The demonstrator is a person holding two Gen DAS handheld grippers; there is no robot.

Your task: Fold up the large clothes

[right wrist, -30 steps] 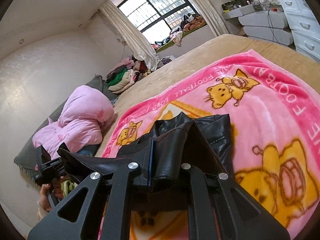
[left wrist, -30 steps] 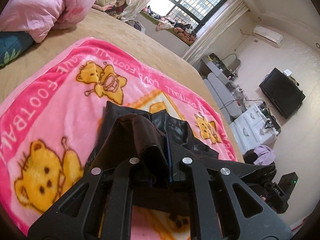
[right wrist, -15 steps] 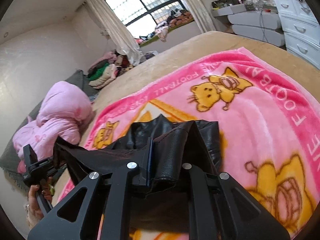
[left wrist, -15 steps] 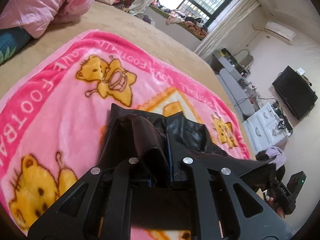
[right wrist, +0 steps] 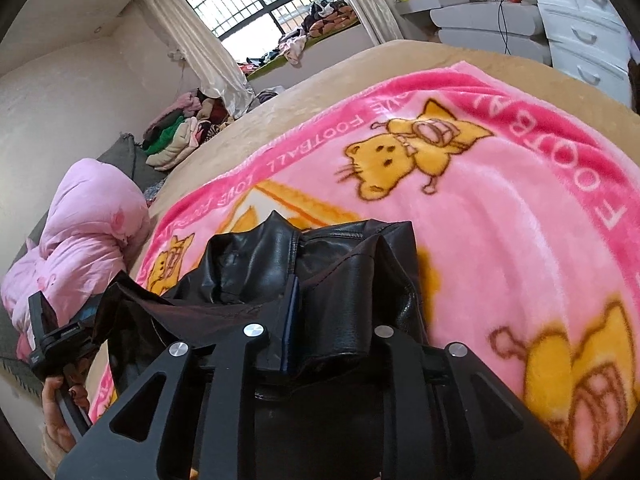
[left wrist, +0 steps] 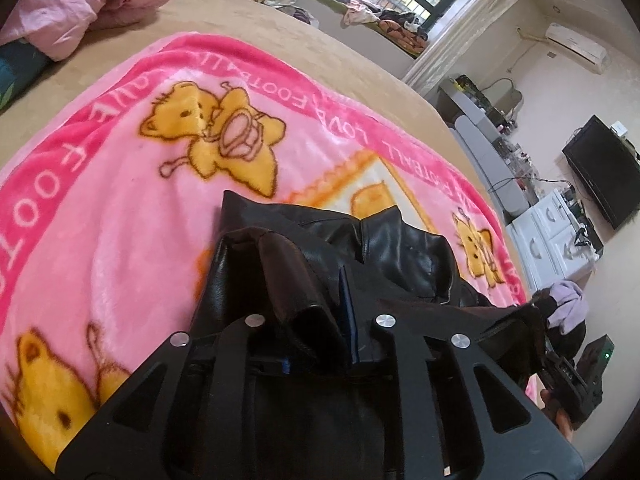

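Currently, my left tongs [left wrist: 320, 276] and right tongs [right wrist: 320, 280] each have a fold of the black leather jacket [left wrist: 404, 252] between their jaws, which are opening. The jacket lies at lower centre of both frames on the pink blanket [left wrist: 120, 216] covering the bed [left wrist: 248, 24].

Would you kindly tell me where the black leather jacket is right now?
The black leather jacket lies mid-blanket on the pink blanket in both wrist views, its near edge between each hand-held gripper's opening jaws.
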